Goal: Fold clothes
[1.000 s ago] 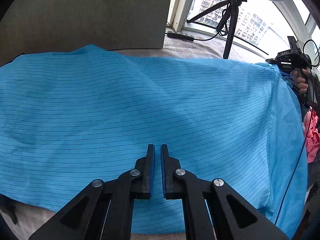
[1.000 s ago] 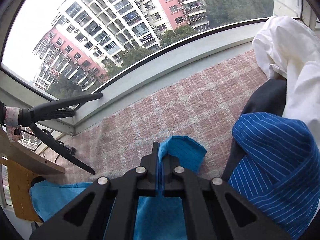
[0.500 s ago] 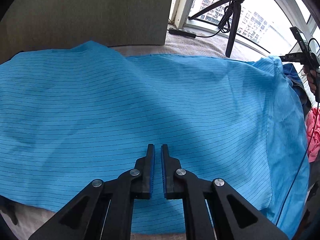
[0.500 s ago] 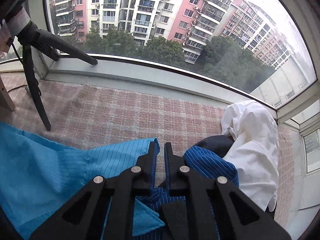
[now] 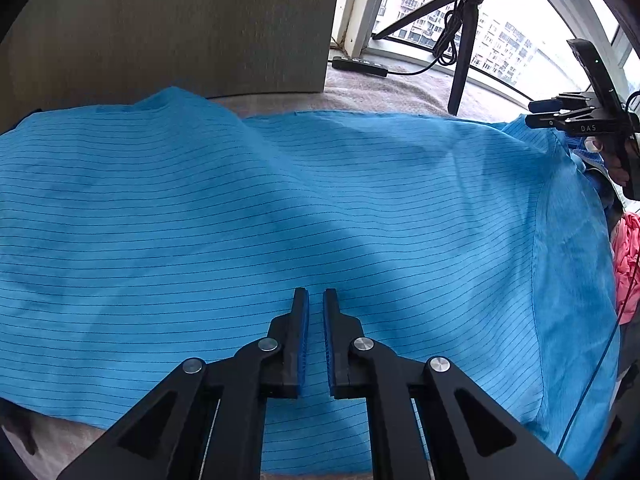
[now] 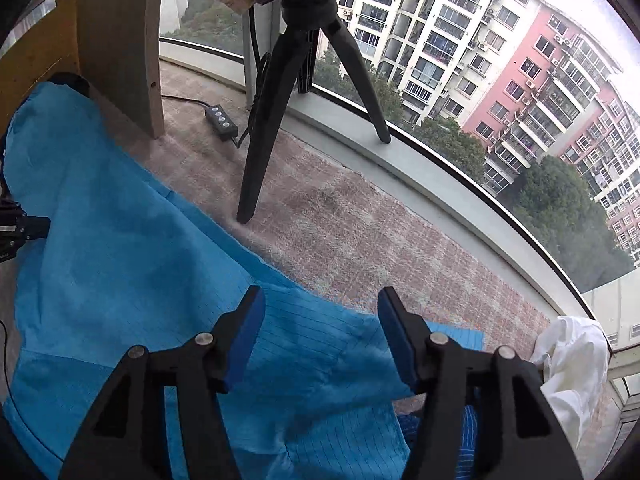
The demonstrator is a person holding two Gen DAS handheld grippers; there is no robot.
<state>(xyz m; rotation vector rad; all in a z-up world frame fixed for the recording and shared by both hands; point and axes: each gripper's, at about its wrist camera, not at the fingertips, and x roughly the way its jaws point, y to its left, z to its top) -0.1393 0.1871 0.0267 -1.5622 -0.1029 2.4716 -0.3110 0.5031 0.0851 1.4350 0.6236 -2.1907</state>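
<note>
A light blue pinstriped garment (image 5: pixel 280 220) lies spread across the surface; it also shows in the right wrist view (image 6: pixel 120 280). My left gripper (image 5: pixel 315 300) hovers over its near part, jaws nearly closed with a thin gap and no cloth seen between them. My right gripper (image 6: pixel 320 304) is open and empty just above the garment's far right edge. It appears in the left wrist view (image 5: pixel 580 120) at the garment's right corner.
A black tripod (image 6: pixel 276 100) stands on the checked pink cloth (image 6: pixel 360 232) by the window sill. A power strip (image 6: pixel 221 120) lies beside a wooden panel (image 6: pixel 120 40). White cloth (image 6: pixel 572 360), dark blue striped cloth (image 6: pixel 468 432) and pink cloth (image 5: pixel 624 264) lie at the right.
My right gripper opened and let go of the blue garment's corner, and swung left toward the tripod. The garment's right edge settled down. The left gripper stayed put.
</note>
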